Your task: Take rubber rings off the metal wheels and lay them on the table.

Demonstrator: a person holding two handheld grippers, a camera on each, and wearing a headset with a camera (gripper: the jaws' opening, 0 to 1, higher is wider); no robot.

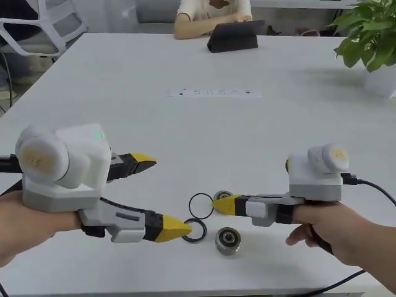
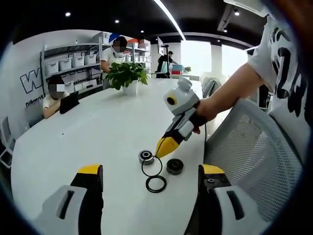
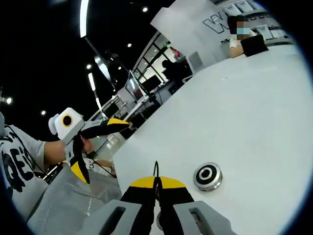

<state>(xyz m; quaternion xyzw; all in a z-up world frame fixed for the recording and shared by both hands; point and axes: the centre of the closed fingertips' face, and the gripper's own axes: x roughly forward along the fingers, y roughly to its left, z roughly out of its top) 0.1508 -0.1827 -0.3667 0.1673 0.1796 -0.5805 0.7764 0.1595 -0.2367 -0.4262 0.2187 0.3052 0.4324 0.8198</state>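
Head view: the left gripper (image 1: 158, 195) is held level at near left, jaws spread wide. The right gripper (image 1: 226, 205) points leftward, pinched on a thin rubber ring (image 1: 201, 205) beside a metal wheel (image 1: 221, 196). A loose ring (image 1: 195, 230) and a second wheel (image 1: 228, 239) lie near the tabletop's (image 1: 247, 136) front edge, with bare surface beyond.

Left gripper view: the thin rubber ring (image 2: 151, 166) hangs between both wheels.

Right gripper view: jaws closed on the ring, seen edge-on.

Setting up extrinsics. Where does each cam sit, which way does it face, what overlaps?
Head view: headset, facing forward-down at the table; left claw, right claw show.
Left gripper view: on left claw, along its open jaws toward the right claw pinching a thin ring.
Right gripper view: on right claw, along its shut jaws past a metal wheel; left claw at left.
Shared: all see the thin ring.
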